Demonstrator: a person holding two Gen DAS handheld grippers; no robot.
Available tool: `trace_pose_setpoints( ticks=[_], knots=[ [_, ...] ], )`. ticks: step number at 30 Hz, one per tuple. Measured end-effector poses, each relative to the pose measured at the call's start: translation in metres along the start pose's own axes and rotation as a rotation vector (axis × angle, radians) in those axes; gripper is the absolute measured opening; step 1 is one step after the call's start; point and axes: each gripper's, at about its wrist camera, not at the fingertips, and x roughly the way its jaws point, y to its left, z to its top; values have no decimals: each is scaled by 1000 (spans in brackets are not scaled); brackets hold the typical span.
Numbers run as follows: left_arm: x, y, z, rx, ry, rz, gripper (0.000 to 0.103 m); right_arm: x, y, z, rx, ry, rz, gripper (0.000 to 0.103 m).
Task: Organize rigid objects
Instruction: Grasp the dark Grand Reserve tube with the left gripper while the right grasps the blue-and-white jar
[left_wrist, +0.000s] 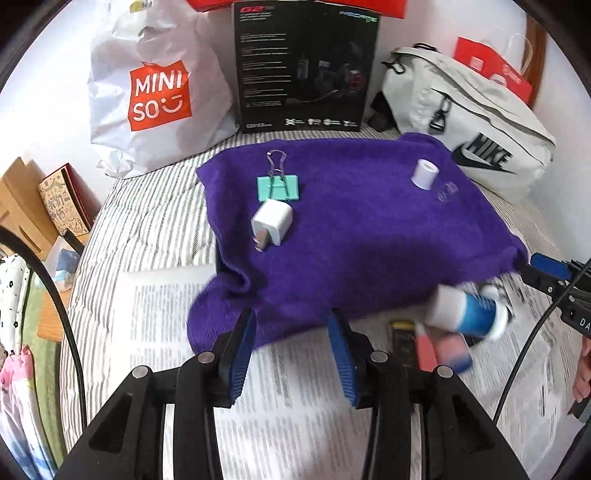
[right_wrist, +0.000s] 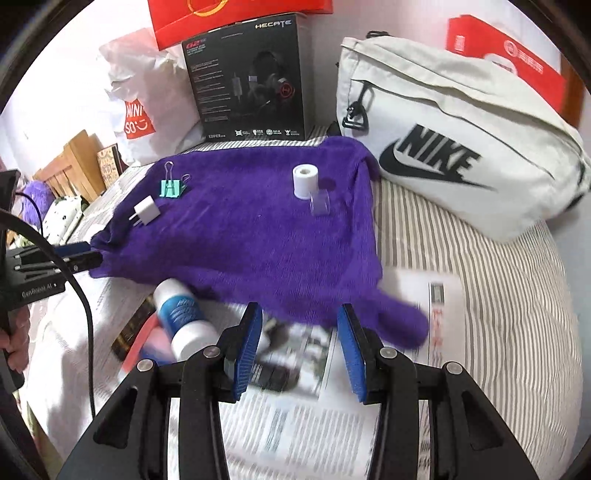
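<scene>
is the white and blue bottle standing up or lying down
Lying down. The white and blue bottle rests on its side on the newspaper, just off the purple towel's near edge.

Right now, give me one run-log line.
left gripper: open, empty | right gripper: open, empty | purple cloth: holds charger, binder clip, white roll

Black grippers (left_wrist: 291, 350), ribbed blue jaws, silver screws.

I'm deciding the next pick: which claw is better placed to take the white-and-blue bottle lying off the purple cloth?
Probably the right claw: the bottle lies just beside its open blue fingers. From the left claw, also open, the bottle sits farther off to the side.
</scene>
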Motion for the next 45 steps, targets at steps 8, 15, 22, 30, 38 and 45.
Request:
trace_pose_setpoints(
  ticks=[8, 15, 22, 30, 38, 45],
  knots=[
    [-5, -35, -29, 52, 10, -65, 39, -24, 2, -34, 56, -24, 4, 45],
    [12, -66, -45, 121, 73, -101, 39, -29, -8, -50, 82, -21, -7, 48],
    [22, -69, -46, 144, 83, -74, 39, -12, -17, -65, 93, -18, -3, 48],
    [31, -76, -42, 180, 46, -64, 31, -3, -15, -68, 85, -16, -5, 48],
    [23, -58, -53, 155, 26, -86, 23, -4, 1, -60, 38, -32, 46, 48],
    [19, -37, -60, 124, 22, -68, 23, -1, 32, -46, 10, -53, 119, 48]
  ],
)
